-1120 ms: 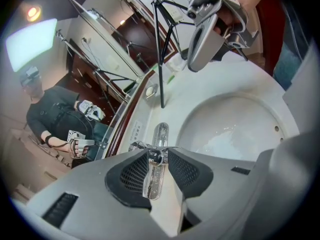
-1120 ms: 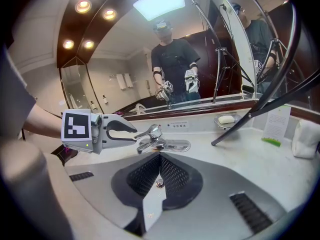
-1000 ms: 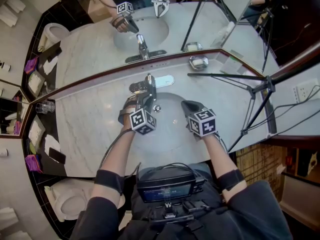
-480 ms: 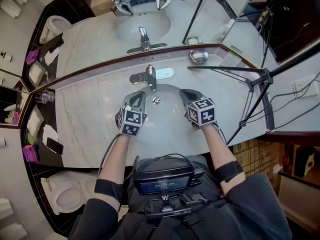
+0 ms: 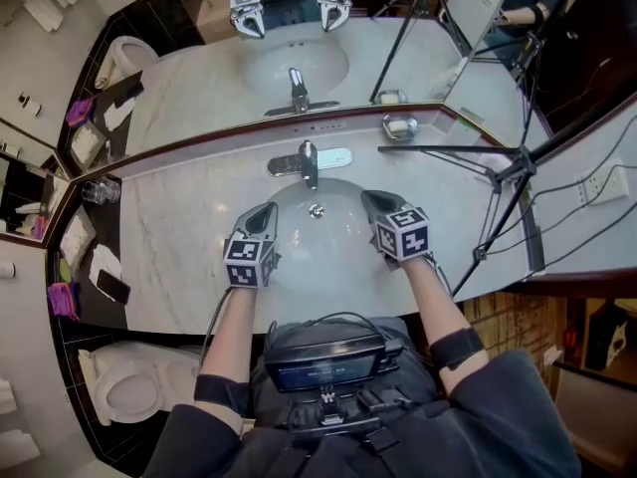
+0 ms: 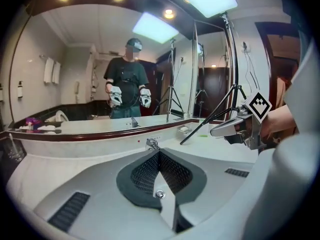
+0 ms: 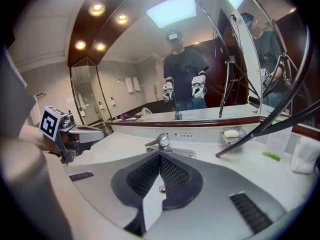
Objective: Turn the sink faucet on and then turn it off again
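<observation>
- My left gripper point(image 5: 265, 215) and right gripper point(image 5: 375, 203) are both closed on nothing, above the sink point(image 5: 338, 239).
- The faucet point(image 5: 308, 162) lever looks like stiff, slick metal; I'd press near its free end.

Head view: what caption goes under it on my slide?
The left tool and right tool, both shut and empty, hover at the sink basin in front of the faucet.

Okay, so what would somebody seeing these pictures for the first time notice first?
Two handheld grippers with black-and-white marker cubes, the left gripper and right gripper, both shut and empty, hover over the white sink. Behind them the chrome faucet stands at the basin's back edge, and the wide mirror beyond repeats the whole scene. A black tripod reaches over the counter at right.
</observation>
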